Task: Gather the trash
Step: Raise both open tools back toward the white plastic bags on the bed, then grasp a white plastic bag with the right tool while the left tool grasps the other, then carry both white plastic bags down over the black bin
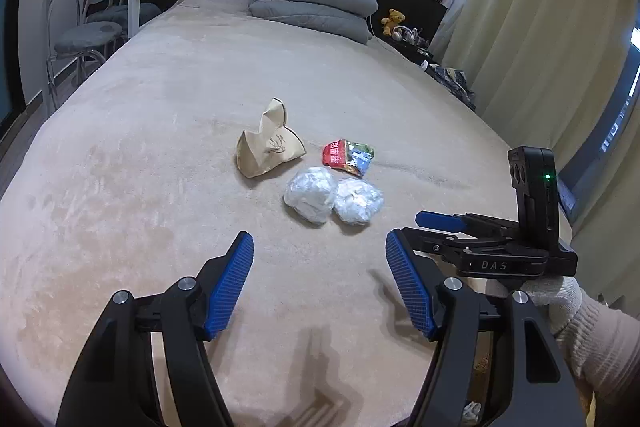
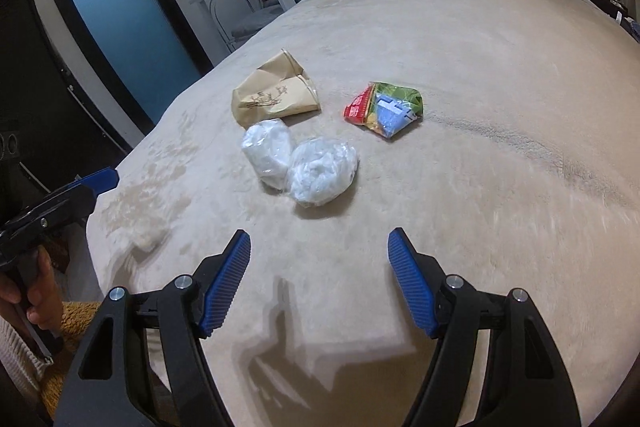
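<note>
Trash lies in a loose cluster on the bed (image 1: pixel 140 147): a crumpled paper cup (image 1: pixel 269 147), a red and green snack wrapper (image 1: pixel 348 157) just beside it, and two wadded clear plastic balls, the left ball (image 1: pixel 309 195) touching the right ball (image 1: pixel 358 201). All four pieces sit untouched on the beige blanket, so collection looks not yet begun; nothing is held and no bin shows in either view. The left tool (image 1: pixel 320 283) hangs over the blanket short of the pile, its blue pads spread with nothing between them. The right tool (image 2: pixel 319 283) is likewise spread and empty, nearest the plastic balls, which seem the likeliest first pick
</note>
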`<state>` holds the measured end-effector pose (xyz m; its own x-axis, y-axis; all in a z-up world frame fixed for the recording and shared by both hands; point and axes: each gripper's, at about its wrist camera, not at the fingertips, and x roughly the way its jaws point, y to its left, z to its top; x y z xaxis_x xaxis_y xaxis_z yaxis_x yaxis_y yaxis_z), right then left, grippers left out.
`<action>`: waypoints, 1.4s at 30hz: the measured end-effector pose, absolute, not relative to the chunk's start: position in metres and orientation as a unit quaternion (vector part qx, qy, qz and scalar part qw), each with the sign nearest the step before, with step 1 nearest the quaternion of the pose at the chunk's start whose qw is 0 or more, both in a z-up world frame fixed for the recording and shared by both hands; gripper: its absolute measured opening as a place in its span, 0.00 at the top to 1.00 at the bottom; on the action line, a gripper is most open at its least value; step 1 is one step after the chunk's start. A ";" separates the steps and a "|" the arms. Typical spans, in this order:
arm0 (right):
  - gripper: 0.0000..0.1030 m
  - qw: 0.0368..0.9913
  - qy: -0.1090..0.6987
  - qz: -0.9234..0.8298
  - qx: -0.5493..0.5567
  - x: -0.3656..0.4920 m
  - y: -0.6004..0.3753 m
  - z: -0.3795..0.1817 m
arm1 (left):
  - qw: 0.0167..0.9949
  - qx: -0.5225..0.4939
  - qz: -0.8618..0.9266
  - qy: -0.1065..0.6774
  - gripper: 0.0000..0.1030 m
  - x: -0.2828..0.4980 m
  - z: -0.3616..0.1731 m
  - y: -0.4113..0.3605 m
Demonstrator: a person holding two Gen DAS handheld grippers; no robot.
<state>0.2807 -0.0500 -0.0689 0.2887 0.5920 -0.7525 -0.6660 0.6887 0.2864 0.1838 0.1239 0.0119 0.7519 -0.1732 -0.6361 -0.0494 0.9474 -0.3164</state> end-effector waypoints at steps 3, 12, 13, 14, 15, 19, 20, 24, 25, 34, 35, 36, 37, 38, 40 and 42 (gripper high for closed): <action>0.31 0.800 0.452 0.392 -0.036 0.298 -0.039 -0.074 | 0.920 -0.159 -0.031 0.356 0.35 0.194 0.008 0.132; 0.40 0.783 0.480 0.396 -0.012 0.329 -0.012 -0.094 | 0.914 -0.159 -0.024 0.372 0.35 0.214 -0.005 0.149; 0.43 0.779 0.482 0.401 -0.013 0.329 -0.011 -0.094 | 0.913 -0.159 -0.024 0.374 0.35 0.215 -0.007 0.149; 0.45 0.778 0.481 0.405 -0.016 0.327 -0.010 -0.094 | 0.912 -0.159 -0.023 0.377 0.35 0.217 -0.009 0.150; 0.50 0.776 0.480 0.408 -0.020 0.325 -0.009 -0.094 | 0.911 -0.160 -0.023 0.379 0.35 0.218 -0.011 0.151; 0.57 0.773 0.482 0.411 -0.037 0.320 -0.002 -0.094 | 0.907 -0.160 -0.023 0.388 0.35 0.224 -0.017 0.150; 0.57 0.773 0.482 0.411 -0.036 0.320 -0.003 -0.093 | 0.907 -0.158 -0.022 0.390 0.35 0.224 -0.018 0.149; 0.58 0.779 0.473 0.410 -0.028 0.319 -0.011 -0.084 | 0.905 -0.144 -0.018 0.399 0.34 0.230 -0.022 0.143; 0.59 0.781 0.471 0.410 -0.025 0.318 -0.013 -0.082 | 0.905 -0.142 -0.017 0.402 0.34 0.232 -0.023 0.142; 0.59 0.806 0.447 0.388 -0.017 0.304 -0.043 -0.054 | 0.906 -0.098 -0.026 0.410 0.28 0.254 -0.036 0.116; 0.59 0.807 0.445 0.387 -0.015 0.304 -0.047 -0.051 | 0.908 -0.091 -0.026 0.408 0.28 0.258 -0.037 0.113; 0.59 0.808 0.444 0.388 -0.013 0.302 -0.050 -0.049 | 0.910 -0.086 -0.024 0.406 0.28 0.260 -0.037 0.110; 0.59 0.809 0.442 0.386 -0.012 0.301 -0.053 -0.047 | 0.910 -0.084 -0.024 0.405 0.28 0.264 -0.037 0.108; 0.59 0.812 0.440 0.384 -0.013 0.301 -0.056 -0.046 | 0.910 -0.085 -0.025 0.406 0.28 0.268 -0.039 0.107; 0.59 0.813 0.441 0.380 -0.013 0.302 -0.061 -0.046 | 0.909 -0.082 -0.022 0.408 0.28 0.274 -0.042 0.105; 0.59 0.815 0.442 0.374 -0.014 0.305 -0.067 -0.047 | 0.909 -0.078 -0.020 0.409 0.28 0.281 -0.044 0.101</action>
<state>0.3046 -0.0670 -0.0471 0.3301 0.5974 -0.7308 -0.6214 0.7203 0.3082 0.2808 0.1012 -0.0443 0.6639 -0.1002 -0.7411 -0.0271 0.9871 -0.1578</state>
